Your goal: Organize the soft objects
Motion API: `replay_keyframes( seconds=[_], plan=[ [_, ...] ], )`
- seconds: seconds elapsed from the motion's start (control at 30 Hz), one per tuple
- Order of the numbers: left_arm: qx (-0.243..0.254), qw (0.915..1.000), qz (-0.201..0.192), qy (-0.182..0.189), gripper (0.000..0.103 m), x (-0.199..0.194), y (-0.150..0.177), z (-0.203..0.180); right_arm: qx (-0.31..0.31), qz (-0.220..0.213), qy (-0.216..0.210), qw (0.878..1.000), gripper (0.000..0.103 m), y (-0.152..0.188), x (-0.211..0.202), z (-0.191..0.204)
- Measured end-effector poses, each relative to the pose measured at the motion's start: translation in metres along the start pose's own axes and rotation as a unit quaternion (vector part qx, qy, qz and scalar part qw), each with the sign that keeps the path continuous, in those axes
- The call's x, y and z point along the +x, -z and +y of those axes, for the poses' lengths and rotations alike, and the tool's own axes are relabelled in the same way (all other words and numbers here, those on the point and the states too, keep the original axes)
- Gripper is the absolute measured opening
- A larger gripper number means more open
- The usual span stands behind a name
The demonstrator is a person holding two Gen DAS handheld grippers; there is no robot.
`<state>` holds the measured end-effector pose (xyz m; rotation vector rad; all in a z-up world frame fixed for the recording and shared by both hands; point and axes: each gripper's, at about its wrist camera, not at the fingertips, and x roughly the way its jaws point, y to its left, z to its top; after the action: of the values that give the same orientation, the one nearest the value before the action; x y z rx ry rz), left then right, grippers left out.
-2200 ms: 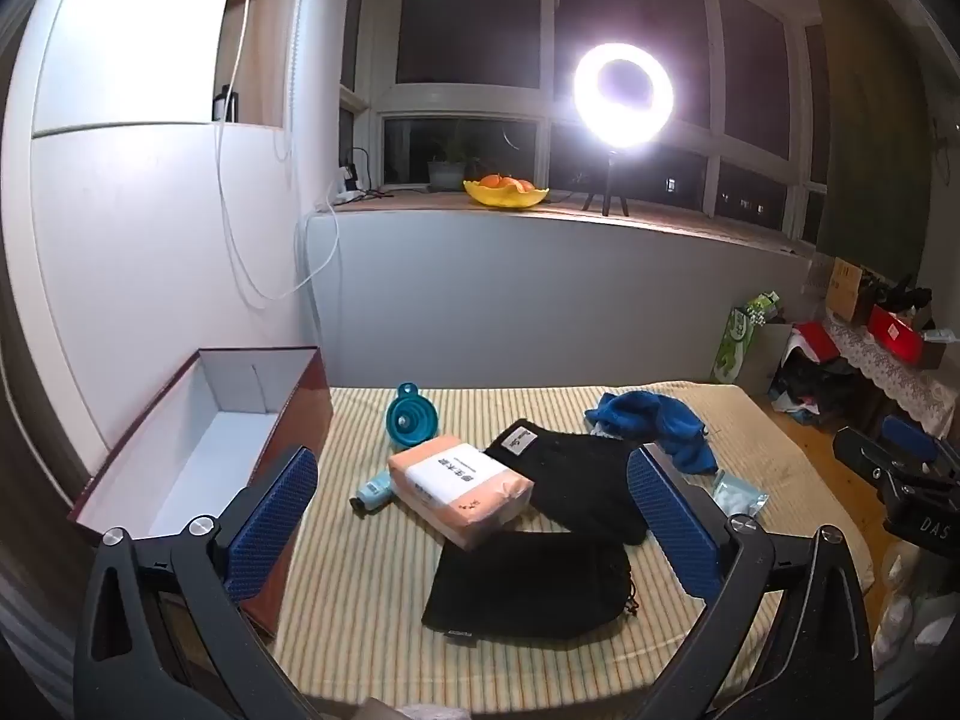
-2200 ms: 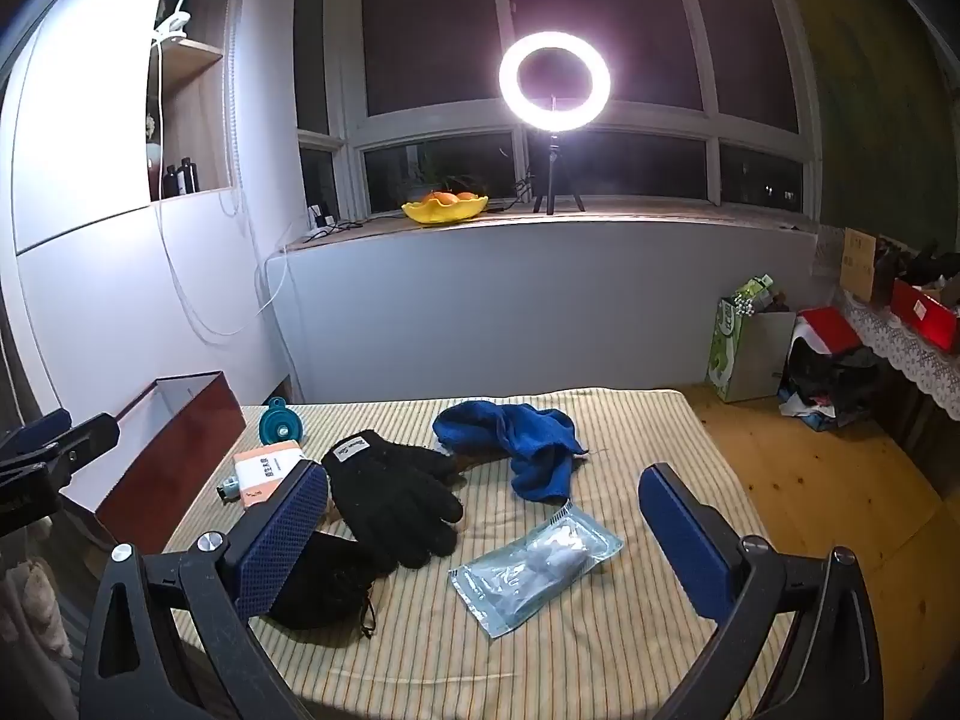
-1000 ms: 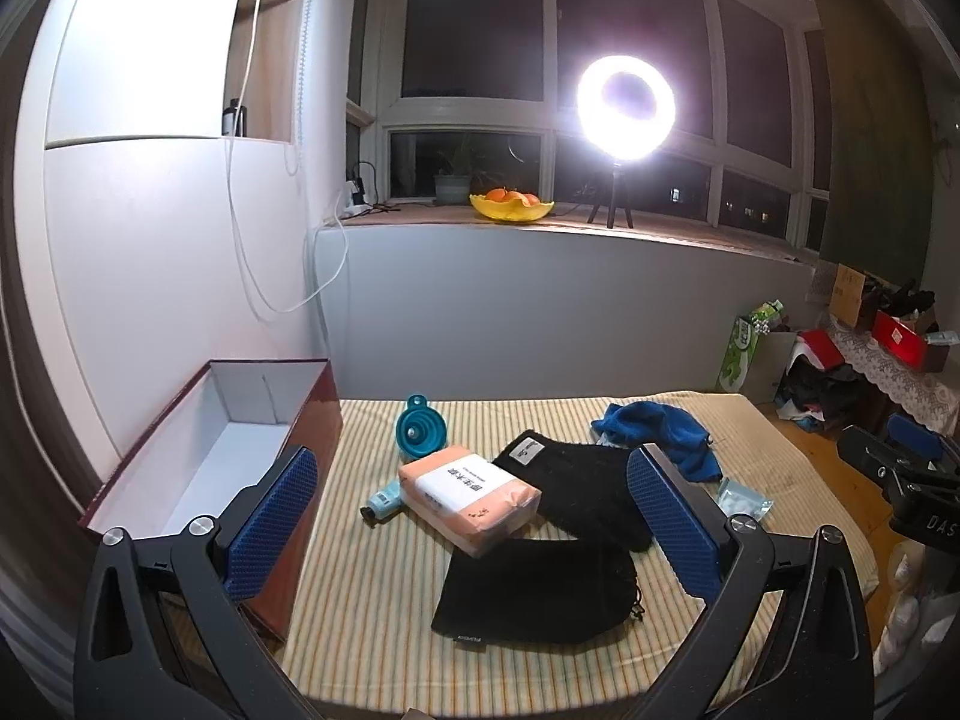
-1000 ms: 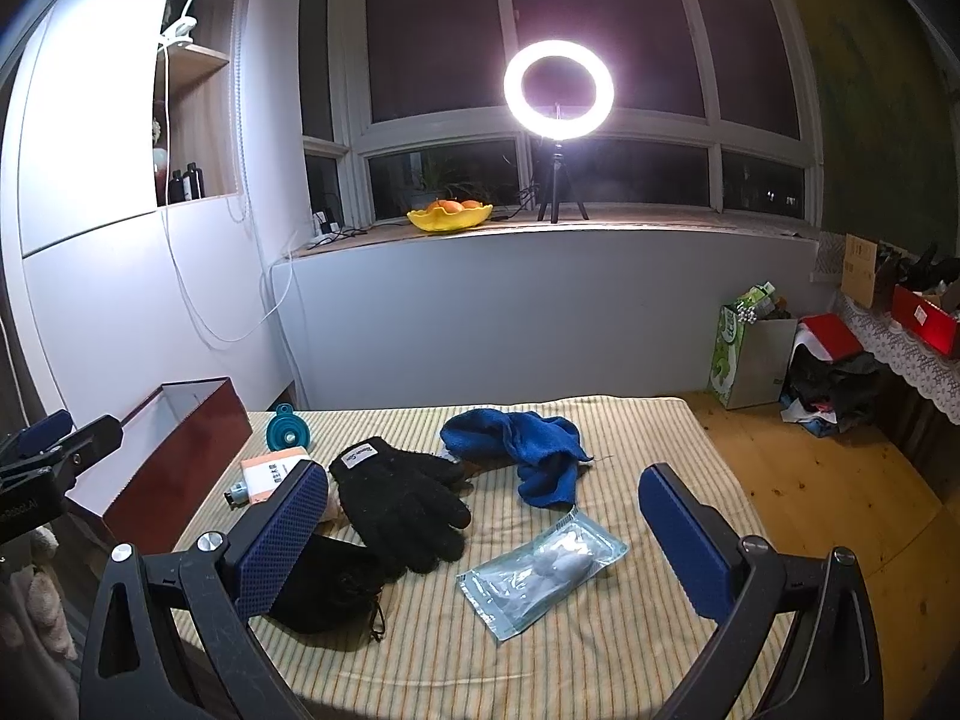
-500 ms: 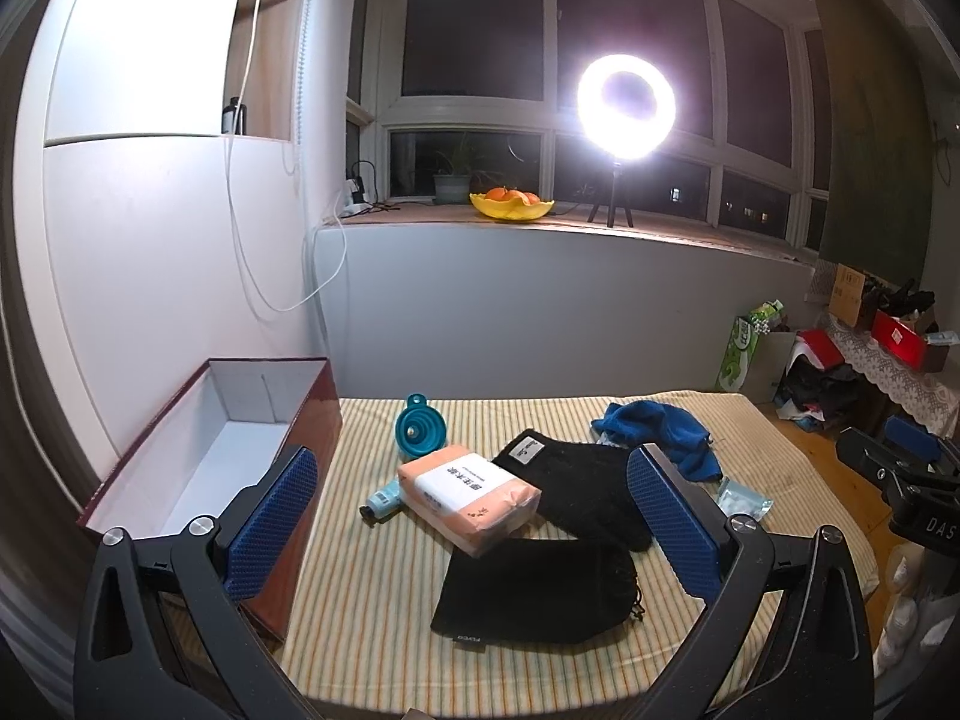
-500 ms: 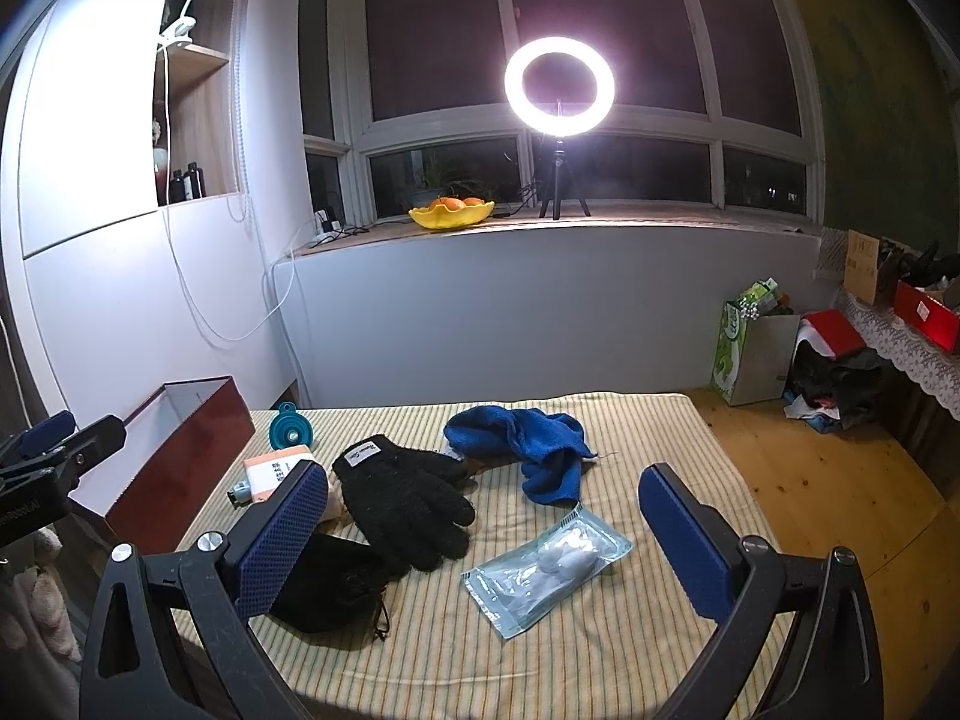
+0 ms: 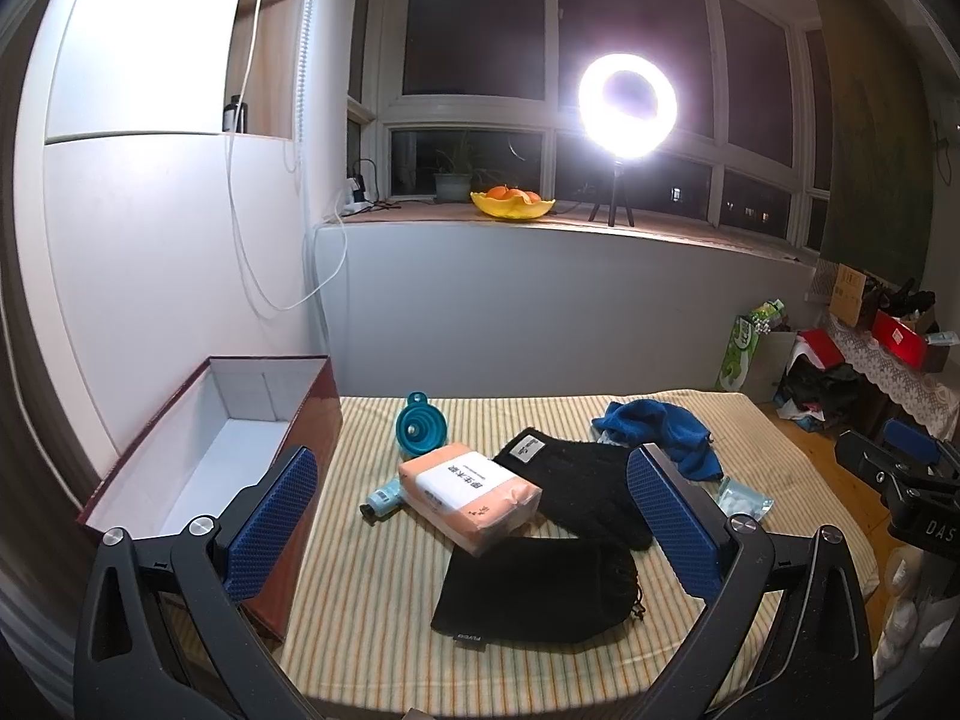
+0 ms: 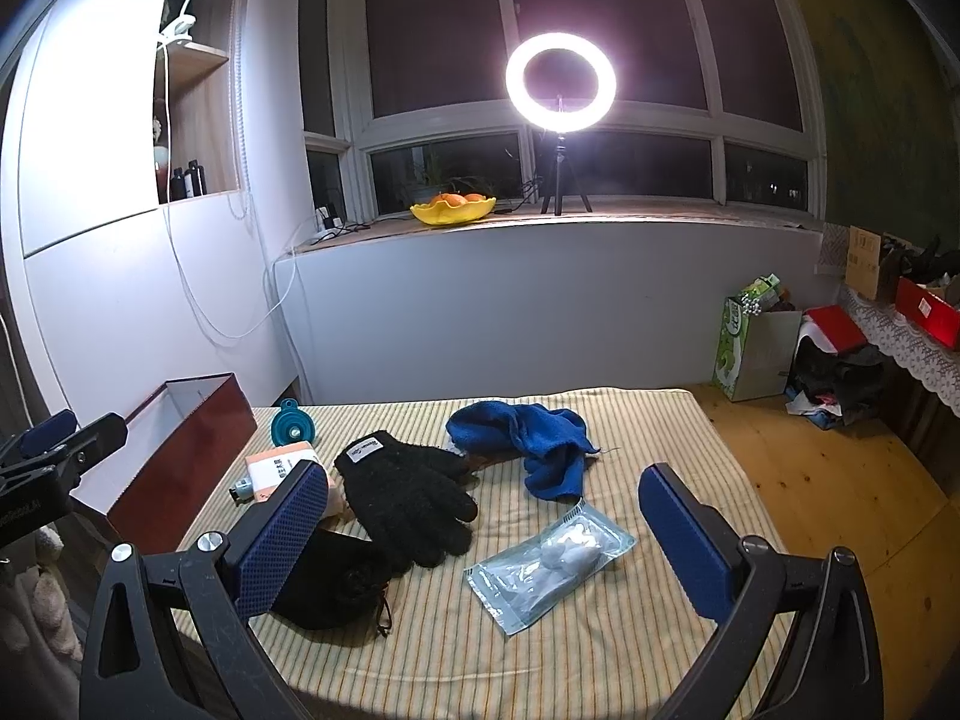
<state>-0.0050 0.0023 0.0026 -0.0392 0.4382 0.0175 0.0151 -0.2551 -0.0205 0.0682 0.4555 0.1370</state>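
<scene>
gloves (image 8: 408,504) lie black mid-desk (image 8: 630,630), touching the pink pack (image 7: 468,495) and overlapping the black pouch (image 7: 534,588). blue cloth (image 8: 528,438) sits behind them, a clear packet (image 8: 549,558) near the right. an open red box (image 7: 198,450) stands at the left edge. left hand-held gripper (image 7: 474,531) and right hand-held gripper (image 8: 486,546) hover with jaws wide apart, holding nothing.

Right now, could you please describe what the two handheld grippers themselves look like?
Both match: the left gripper and right gripper have black angular frames with silver screws, and flat fingers faced with blue textured pads. White lettering marks each body. No cables or sleeves show.
</scene>
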Motion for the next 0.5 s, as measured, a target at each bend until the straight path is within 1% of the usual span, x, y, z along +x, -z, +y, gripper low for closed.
replay_keyframes(
  seconds=[0.5],
  plan=[
    [-0.001, 1.0, 0.0, -0.001, 0.103, -0.0003, 0.0009, 0.0006, 0.002, 0.006, -0.002, 1.0, 0.102, 0.0041, 0.0023, 0.0002]
  ],
)
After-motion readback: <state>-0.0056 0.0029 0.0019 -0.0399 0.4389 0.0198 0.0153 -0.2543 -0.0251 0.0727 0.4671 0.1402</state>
